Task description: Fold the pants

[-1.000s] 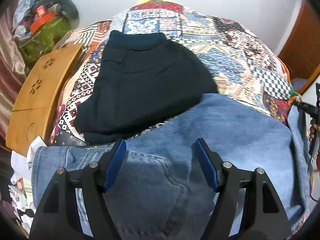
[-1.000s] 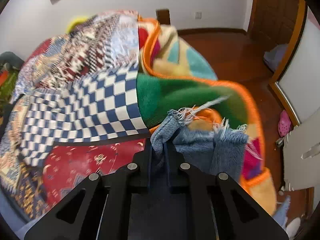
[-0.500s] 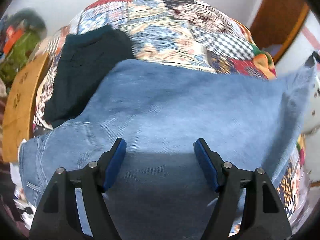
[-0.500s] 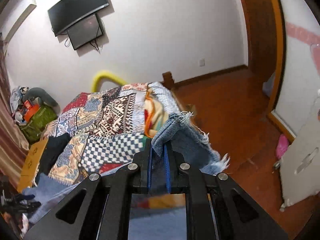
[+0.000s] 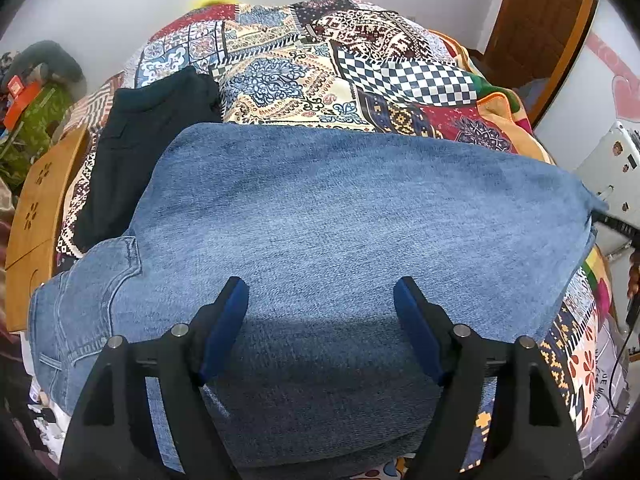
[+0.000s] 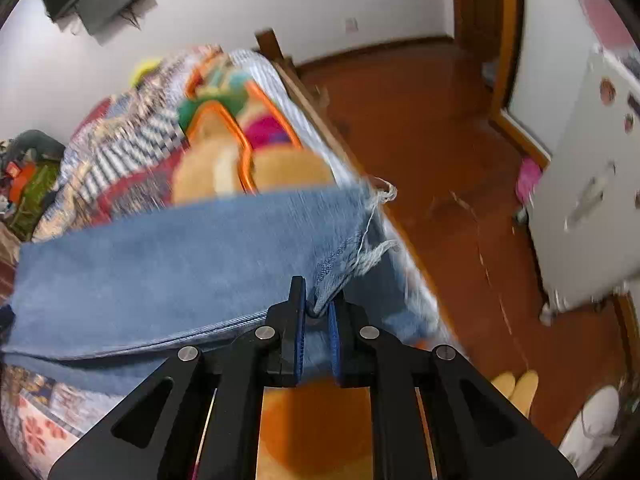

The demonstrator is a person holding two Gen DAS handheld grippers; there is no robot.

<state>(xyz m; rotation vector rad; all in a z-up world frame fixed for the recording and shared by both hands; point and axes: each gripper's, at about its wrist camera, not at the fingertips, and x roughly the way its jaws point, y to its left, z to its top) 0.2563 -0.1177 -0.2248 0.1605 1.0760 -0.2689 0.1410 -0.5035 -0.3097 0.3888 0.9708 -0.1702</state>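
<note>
Blue jeans lie across the patchwork bedspread, with a back pocket at the left. My left gripper is open and hovers just over the denim with nothing between its blue pads. My right gripper is shut on the frayed hem of the jeans and holds that end stretched out near the bed's right edge. The right wrist view is blurred by motion.
Folded dark pants lie on the bed beyond the jeans at the left. A wooden board leans at the bed's left side. The wood floor and a white cabinet are to the right of the bed.
My right gripper has pulled the hem out to the right and down, spreading the leg flat across the bed. The left gripper stays open over the denim; the jeans now cover more of the bedspread.
</note>
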